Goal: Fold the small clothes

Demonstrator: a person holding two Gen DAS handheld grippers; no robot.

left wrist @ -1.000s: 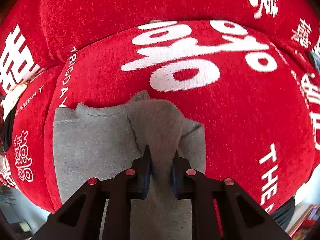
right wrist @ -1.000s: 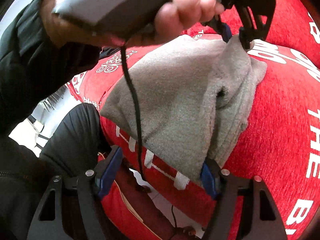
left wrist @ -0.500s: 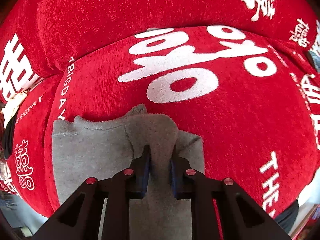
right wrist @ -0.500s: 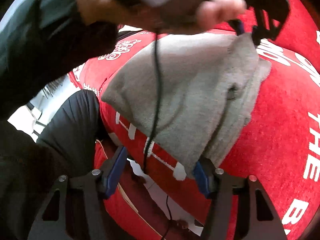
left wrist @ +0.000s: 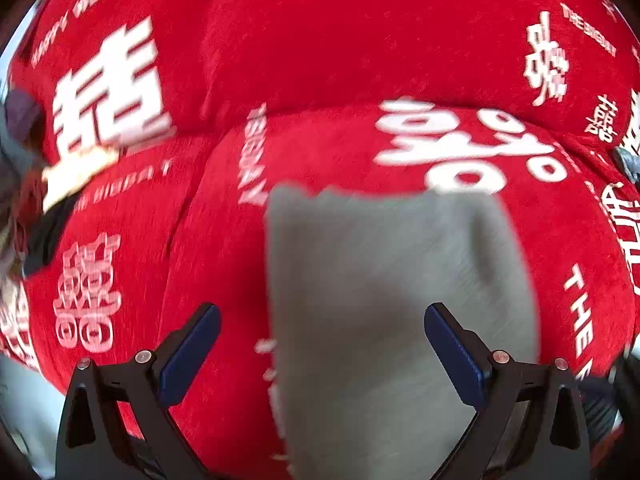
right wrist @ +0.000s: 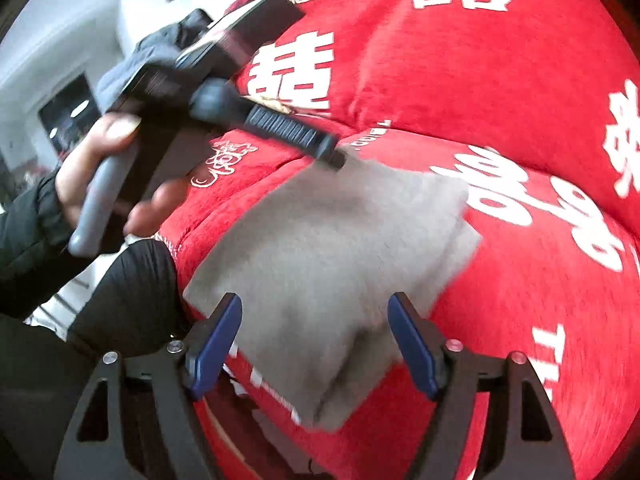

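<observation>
A small grey garment (left wrist: 400, 300) lies folded flat on a red seat cushion (left wrist: 320, 152) with white lettering. My left gripper (left wrist: 322, 336) hovers over the garment's left edge. Its jaws are opening wide and nothing is pressed between the blue pads (left wrist: 192, 344). In the right wrist view the same grey garment (right wrist: 328, 248) lies below my right gripper (right wrist: 316, 332). The right jaws are opening, and the cloth shows between them, but the pads (right wrist: 412, 344) do not press on it. A person's hand (right wrist: 100, 168) holds the left tool above the garment's far corner.
The red back cushion (left wrist: 320, 40) rises behind the seat. A black-clad leg (right wrist: 120, 292) stands against the sofa's front edge at the left. A dark cloth (right wrist: 160, 52) lies on the sofa arm behind the hand. White floor (right wrist: 60, 308) shows beside the leg.
The left gripper let go of the pinched grey fold, opened wide and swung away to the left. The garment dropped flat. The right gripper rose and its pads came off the cloth's edge.
</observation>
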